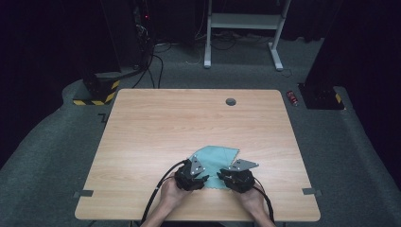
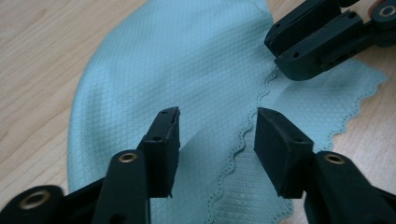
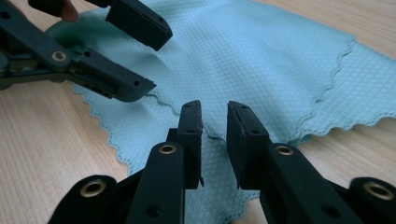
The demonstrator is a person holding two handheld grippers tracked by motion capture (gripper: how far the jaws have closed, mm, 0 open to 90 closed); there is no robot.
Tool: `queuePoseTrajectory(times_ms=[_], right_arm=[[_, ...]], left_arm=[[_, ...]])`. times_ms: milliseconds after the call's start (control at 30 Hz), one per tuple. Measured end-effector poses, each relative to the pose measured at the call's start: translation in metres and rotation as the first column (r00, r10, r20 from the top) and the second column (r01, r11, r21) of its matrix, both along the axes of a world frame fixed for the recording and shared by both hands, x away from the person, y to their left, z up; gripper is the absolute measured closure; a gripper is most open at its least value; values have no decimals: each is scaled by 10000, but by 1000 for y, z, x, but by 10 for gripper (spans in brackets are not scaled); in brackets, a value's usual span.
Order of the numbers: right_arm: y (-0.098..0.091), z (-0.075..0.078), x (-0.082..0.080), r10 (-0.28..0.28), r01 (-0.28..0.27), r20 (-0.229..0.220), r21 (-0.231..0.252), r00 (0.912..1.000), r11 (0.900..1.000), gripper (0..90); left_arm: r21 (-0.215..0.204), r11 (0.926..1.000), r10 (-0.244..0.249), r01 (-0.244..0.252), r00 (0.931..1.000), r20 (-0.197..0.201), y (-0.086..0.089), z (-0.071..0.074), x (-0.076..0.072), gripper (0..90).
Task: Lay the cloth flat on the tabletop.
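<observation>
A teal cloth (image 1: pixel 218 158) with a scalloped hem lies folded on the wooden table (image 1: pixel 161 123) near its front edge. My left gripper (image 1: pixel 202 178) hovers over the cloth's near left part. In the left gripper view its jaws (image 2: pixel 217 116) stand open above the cloth (image 2: pixel 177 60), straddling the scalloped edge of the upper layer. My right gripper (image 1: pixel 223 176) is at the cloth's near right. In the right gripper view its jaws (image 3: pixel 215 109) are a narrow gap apart over the hem of the cloth (image 3: pixel 261 56), with the pads not pressing on it. The two grippers are close together, tips almost facing.
A round cable hole (image 1: pixel 231 101) sits near the table's far edge. On the floor beyond are a white desk frame (image 1: pixel 243 21), a black and yellow striped base (image 1: pixel 97 92) and a small red object (image 1: pixel 293 98). Cables trail from both grippers toward the person.
</observation>
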State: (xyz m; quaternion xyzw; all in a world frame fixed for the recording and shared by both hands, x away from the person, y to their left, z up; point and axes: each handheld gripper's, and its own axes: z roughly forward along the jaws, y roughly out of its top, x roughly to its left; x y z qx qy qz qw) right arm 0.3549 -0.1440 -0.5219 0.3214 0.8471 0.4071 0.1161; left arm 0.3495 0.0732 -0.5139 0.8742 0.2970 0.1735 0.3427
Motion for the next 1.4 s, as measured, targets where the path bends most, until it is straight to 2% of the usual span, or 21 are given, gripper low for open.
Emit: queuePoseTrajectory(times_ms=[133,333,567,767,933,1100,1267,1400], right_arm=[[1,0,-3,51,-50,191,-86,9998,10000,743],[8,-1,-7,363,-331,388,-820,9986,9961,704],[9,-1,-8,389,-337,549,-932,9977,9951,677],[10,-1,-9,364,-312,544,-938,9979,9951,678],[10,-1,-9,390,-341,505,-936,9980,9950,693],[10,-1,-9,421,-375,491,-916,9979,9951,699],[10,-1,-9,426,-378,504,-915,9978,9951,700],[10,-1,-9,427,-381,492,-904,9979,9952,699]], left_arm=[[37,9998,-178,178,9998,-6,-1,-1,0,597],[-95,9991,-409,407,9989,-220,-3,-1,2,738],[1,9993,-384,384,9992,-143,-4,-1,4,882],[-65,9993,-376,375,9993,-90,-2,3,4,895],[-618,9980,-129,136,9998,124,6,17,7,896],[-1228,9921,268,-252,9996,109,20,28,13,896],[-1392,9886,598,-574,9981,125,33,34,17,895],[-1298,9890,738,-716,9972,117,40,34,17,895]])
